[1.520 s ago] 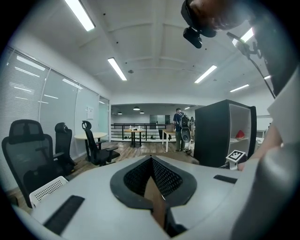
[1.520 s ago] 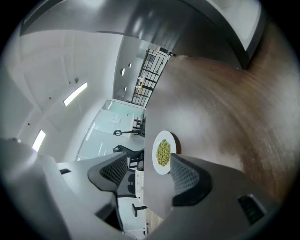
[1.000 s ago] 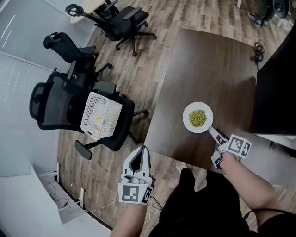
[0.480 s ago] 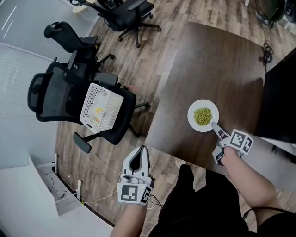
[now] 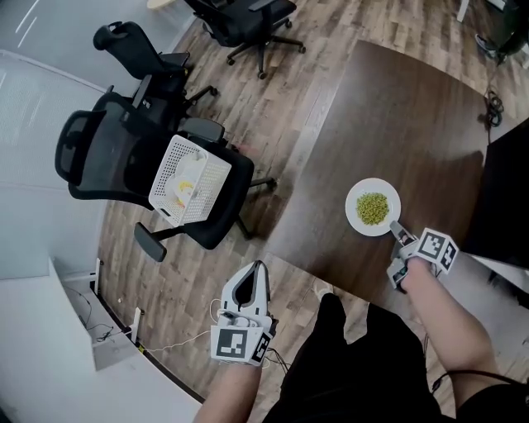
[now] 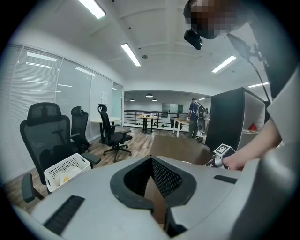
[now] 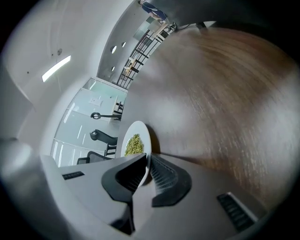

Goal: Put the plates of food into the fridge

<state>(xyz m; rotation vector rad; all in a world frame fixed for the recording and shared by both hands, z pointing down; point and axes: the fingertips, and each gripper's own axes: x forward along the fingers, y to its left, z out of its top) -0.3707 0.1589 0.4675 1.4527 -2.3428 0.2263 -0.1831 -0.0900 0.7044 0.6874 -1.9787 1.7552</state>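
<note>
A white plate [image 5: 373, 207] of green peas lies on the dark brown table [image 5: 397, 107] near its front right part. My right gripper [image 5: 397, 233] reaches it from the near side; its jaws have just been closing and now pinch the plate's near rim. In the right gripper view the plate [image 7: 136, 138] stands edge-on, its rim caught between the jaws of the right gripper [image 7: 148, 158]. My left gripper [image 5: 257, 268] hangs off the table's near left corner over the wooden floor, shut and empty; in the left gripper view the tips of the left gripper [image 6: 151, 158] meet.
A black office chair [image 5: 107, 157] carries a white basket [image 5: 192, 183] with white and yellow things in it. A tall black cabinet [image 5: 506, 190] stands at the table's right. More chairs [image 5: 248, 21] stand farther off on the wooden floor.
The right gripper's jaws, open by the plate's near edge a second ago, are now shut on that rim. The left gripper has hardly shifted in the picture.
</note>
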